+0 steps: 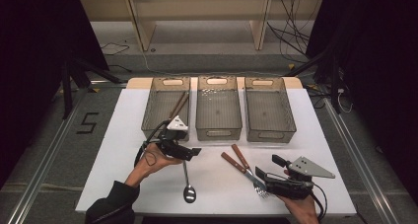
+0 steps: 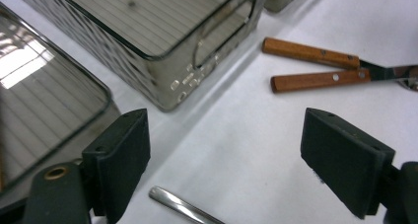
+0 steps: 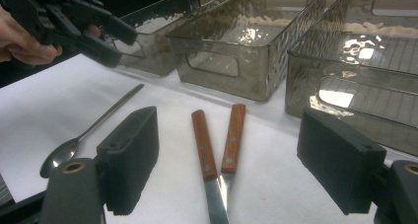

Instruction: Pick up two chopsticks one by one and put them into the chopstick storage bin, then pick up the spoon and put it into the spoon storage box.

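A metal spoon (image 1: 188,186) lies near the table's front edge, its handle (image 2: 182,206) just below my left gripper (image 1: 194,152). That gripper is open and empty over the white table, in front of the left bin. Two wooden-handled utensils (image 1: 237,160), a knife (image 3: 204,142) and what looks like a fork (image 3: 233,137), lie side by side at centre right. My right gripper (image 1: 267,166) is open and empty, its jaws standing either side of their blade ends (image 3: 219,194). Both handles (image 2: 315,66) also appear in the left gripper view.
Three clear grey bins stand in a row at the back: left bin (image 1: 153,113), middle bin (image 1: 218,130), right bin (image 1: 268,132). The left bin holds brown wooden-handled pieces (image 1: 178,105). The white table (image 1: 118,150) ends close behind both hands.
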Tool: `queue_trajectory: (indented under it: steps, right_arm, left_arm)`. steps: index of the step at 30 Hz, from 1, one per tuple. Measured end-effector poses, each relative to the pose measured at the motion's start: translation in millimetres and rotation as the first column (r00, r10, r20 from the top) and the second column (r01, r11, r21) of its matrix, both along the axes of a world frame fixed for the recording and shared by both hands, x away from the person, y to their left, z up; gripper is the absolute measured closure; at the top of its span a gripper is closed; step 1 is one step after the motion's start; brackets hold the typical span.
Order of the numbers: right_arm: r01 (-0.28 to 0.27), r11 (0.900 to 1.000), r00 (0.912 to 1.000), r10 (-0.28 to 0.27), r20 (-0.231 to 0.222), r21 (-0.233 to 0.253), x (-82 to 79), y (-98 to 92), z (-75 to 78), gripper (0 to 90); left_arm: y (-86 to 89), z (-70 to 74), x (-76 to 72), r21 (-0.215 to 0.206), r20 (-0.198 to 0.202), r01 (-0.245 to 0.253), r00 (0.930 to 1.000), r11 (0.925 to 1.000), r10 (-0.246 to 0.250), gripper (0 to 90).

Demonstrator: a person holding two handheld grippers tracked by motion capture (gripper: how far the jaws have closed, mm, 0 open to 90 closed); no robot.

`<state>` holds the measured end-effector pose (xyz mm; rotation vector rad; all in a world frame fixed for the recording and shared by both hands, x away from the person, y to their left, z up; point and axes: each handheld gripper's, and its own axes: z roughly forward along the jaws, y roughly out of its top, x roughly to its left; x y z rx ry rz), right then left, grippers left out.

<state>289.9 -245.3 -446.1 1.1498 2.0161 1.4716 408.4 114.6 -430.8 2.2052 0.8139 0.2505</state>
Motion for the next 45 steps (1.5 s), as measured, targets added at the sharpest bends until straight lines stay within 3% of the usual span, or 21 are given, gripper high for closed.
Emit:
queue_trajectory:
  steps: [7, 13, 20, 25, 29, 35, 36, 40, 45]
  right_arm:
    - [-0.002, 1.000, 1.0000, 0.002, 0.003, -0.005, -0.4, 0.3, -0.5, 24.5]
    - [-0.002, 1.000, 1.0000, 0.002, 0.003, -0.003, -0.5, -0.8, -0.3, 24.6]
    - [-0.012, 1.000, 0.9999, 0.012, 0.002, -0.008, 0.6, 1.4, -0.6, 24.7]
    - [-0.011, 1.000, 0.9999, 0.011, 0.004, -0.009, 0.7, 1.3, -0.6, 24.7]
    - [-0.009, 1.000, 1.0000, 0.009, 0.004, -0.011, -0.3, 2.1, -0.2, 24.7]
    - [-0.011, 1.000, 0.9999, 0.011, 0.002, -0.017, -0.2, 3.2, 0.1, 24.7]
    - [-0.010, 1.000, 0.9999, 0.010, 0.003, -0.017, -0.3, 3.4, 0.1, 24.7]
    - [-0.010, 1.000, 1.0000, 0.010, 0.001, -0.017, -0.2, 4.0, 0.6, 24.7]
    - [-0.007, 1.000, 1.0000, 0.007, 0.003, -0.019, -0.4, 3.8, 0.5, 24.7]
  left_arm:
    - [-5.3, -7.4, -0.9, 0.020, -0.005, 0.014, 0.9999, 0.9997, -0.014, 18.4]
    - [-7.6, -13.0, -0.5, 0.031, -0.015, 0.023, 0.9996, 0.9993, -0.023, 25.1]
    - [-5.1, -21.7, 1.3, 0.060, -0.022, 0.011, 0.9997, 0.9981, -0.009, 49.0]
    - [-5.6, -31.4, 2.0, 0.123, -0.043, 0.029, 0.9988, 0.9920, -0.023, 70.1]
    - [-5.7, -38.0, 3.4, 0.147, -0.064, 0.034, 0.9976, 0.9885, -0.025, 81.7]
    - [-2.2, -44.7, 4.1, 0.183, -0.082, 0.028, 0.9965, 0.9827, -0.013, 88.4]
    - [-0.4, -45.5, 4.5, 0.200, -0.087, 0.039, 0.9960, 0.9790, -0.022, 88.5]
    - [4.3, -45.7, 4.0, 0.190, -0.097, 0.035, 0.9952, 0.9811, -0.017, 88.6]
    - [15.1, -43.8, 1.3, 0.219, -0.112, 0.039, 0.9936, 0.9750, -0.014, 88.7]
